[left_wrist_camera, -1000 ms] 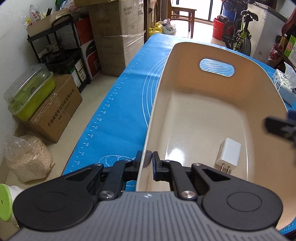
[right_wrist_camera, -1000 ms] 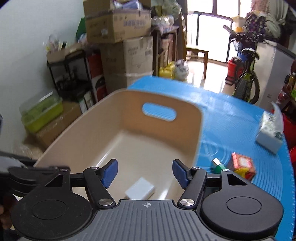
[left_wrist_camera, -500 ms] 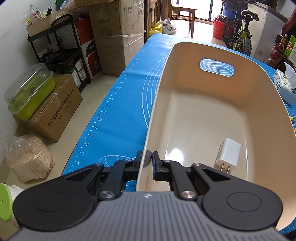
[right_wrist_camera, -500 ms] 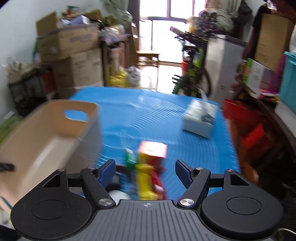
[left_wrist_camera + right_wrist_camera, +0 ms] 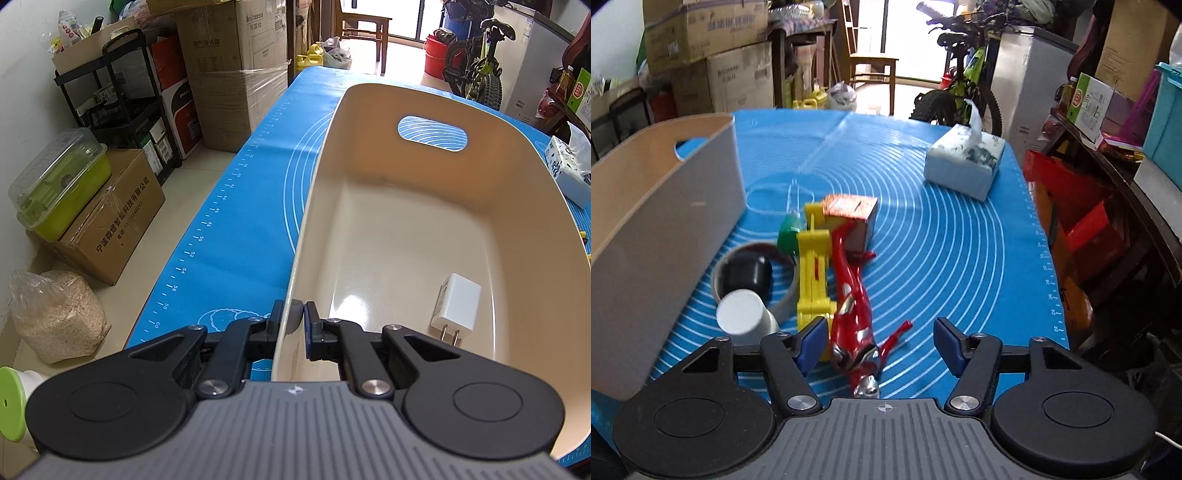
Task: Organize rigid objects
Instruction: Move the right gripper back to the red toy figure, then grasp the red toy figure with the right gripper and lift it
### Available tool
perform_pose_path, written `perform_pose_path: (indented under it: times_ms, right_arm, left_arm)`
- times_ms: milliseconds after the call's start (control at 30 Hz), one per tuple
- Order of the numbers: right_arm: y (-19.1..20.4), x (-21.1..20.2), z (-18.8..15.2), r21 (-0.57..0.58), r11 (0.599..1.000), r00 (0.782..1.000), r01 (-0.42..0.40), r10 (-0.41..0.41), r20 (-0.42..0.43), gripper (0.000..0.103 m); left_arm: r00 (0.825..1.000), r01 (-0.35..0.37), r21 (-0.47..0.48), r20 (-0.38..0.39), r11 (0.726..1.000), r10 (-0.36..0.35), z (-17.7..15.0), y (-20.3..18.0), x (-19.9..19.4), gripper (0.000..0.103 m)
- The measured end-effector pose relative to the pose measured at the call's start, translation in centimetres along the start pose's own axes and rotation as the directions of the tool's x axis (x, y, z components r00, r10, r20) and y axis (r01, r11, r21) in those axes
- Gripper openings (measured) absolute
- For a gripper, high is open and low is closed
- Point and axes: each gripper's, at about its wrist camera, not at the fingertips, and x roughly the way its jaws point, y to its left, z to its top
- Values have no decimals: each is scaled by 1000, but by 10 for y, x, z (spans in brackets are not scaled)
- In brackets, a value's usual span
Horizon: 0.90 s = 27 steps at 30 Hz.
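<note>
Cardboard boxes, a black shelf rack and a parked bicycle are crowding the room around my blue silicone mat, which is covering the whole tabletop. I am pinching the near rim of the cream plastic bin with my left gripper, its jaws clamped tight on the thin wall, one outside and one inside. A white two-prong charger block is lying flat on the bin's floor near the right wall. My right gripper is hovering low over the pile beside the bin, its jaws wide but closing, with the head end of a glossy red plastic action figure lying between them, untouched by either pad. Just left of the figure, a yellow plastic toy frame, a grey tape roll, a white cylinder and a green block are clustering together. A red-topped cardboard cube is sitting behind them, and a white tissue pack is resting well apart.
</note>
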Motion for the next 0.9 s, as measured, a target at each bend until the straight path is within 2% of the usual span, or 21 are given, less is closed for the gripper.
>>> perform_pose_path:
  times_ms: [133, 400, 500, 633, 800, 833, 867, 900]
  right_arm:
    - [-4, 2, 0, 19, 1000, 1000, -15, 14, 15, 67]
    - [-10, 0, -7, -30, 999, 1000, -20, 19, -10, 63]
    - [-9, 3, -11, -37, 998, 999, -51, 50, -16, 63]
    - [1, 13, -10, -100, 993, 998, -55, 51, -45, 54]
    - [0, 17, -5, -103, 993, 998, -60, 57, -32, 52]
    - [-1, 18, -4, -102, 993, 998, -65, 62, -32, 41]
    - [-2, 20, -3, -103, 992, 997, -75, 71, -38, 36]
    - [-2, 21, -3, -103, 992, 997, -74, 70, -39, 36]
  left_arm:
    - [1000, -1, 0, 0, 1000, 1, 0, 0, 0, 12]
    - [1000, -2, 2, 0, 1000, 2, 0, 0, 0, 12]
    - [1000, -2, 2, 0, 1000, 2, 0, 0, 0, 12]
    - [1000, -5, 5, -1, 1000, 5, 0, 1, 0, 13]
    - [1000, -9, 10, -1, 1000, 9, 1, 1, -1, 13]
    - [1000, -10, 10, -1, 1000, 10, 1, 2, -1, 13]
    - [1000, -11, 10, -2, 1000, 11, 0, 1, -1, 13]
    - [1000, -11, 10, -3, 1000, 11, 0, 1, 0, 13]
